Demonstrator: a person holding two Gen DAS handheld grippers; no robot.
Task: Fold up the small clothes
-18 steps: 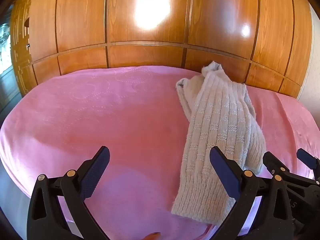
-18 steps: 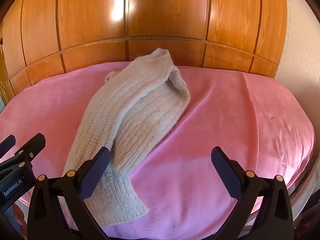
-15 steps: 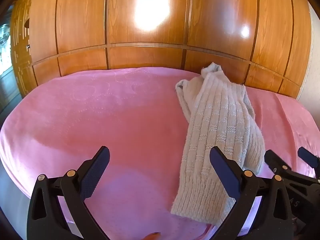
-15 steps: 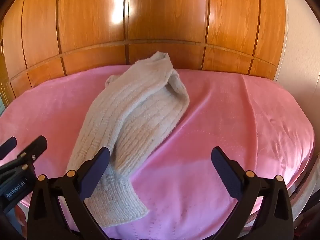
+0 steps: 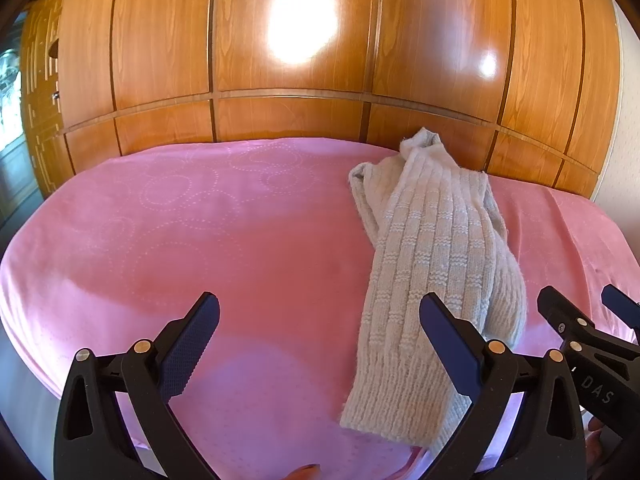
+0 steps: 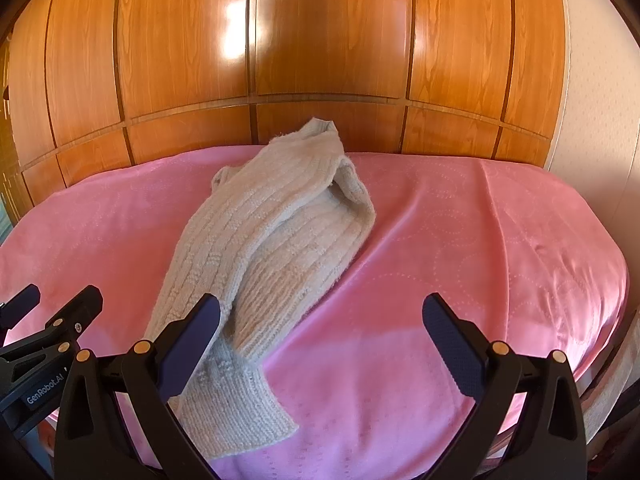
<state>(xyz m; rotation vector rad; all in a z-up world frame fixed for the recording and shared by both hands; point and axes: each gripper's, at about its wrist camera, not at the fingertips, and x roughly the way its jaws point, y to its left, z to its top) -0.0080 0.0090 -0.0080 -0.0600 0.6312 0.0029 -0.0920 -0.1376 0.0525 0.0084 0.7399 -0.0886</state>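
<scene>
A light grey ribbed knit garment (image 5: 432, 264) lies folded lengthwise in a long strip on the pink bedspread (image 5: 224, 248). It also shows in the right wrist view (image 6: 272, 264), running from the near edge toward the wardrobe. My left gripper (image 5: 320, 344) is open and empty, hovering above the bed's near edge, its right finger over the garment's near end. My right gripper (image 6: 320, 344) is open and empty, its left finger over the garment's near end. Each gripper shows at the edge of the other's view.
A glossy wooden wardrobe (image 5: 304, 60) stands right behind the bed. The bed's right edge (image 6: 616, 320) drops off near a pale wall (image 6: 592, 80). Bare pink bedspread lies left of the garment in the left wrist view and right of it (image 6: 480, 264) in the right wrist view.
Both views have shifted slightly, so the garment sits a little lower and farther off. The garment has not moved. Both grippers stay open.
</scene>
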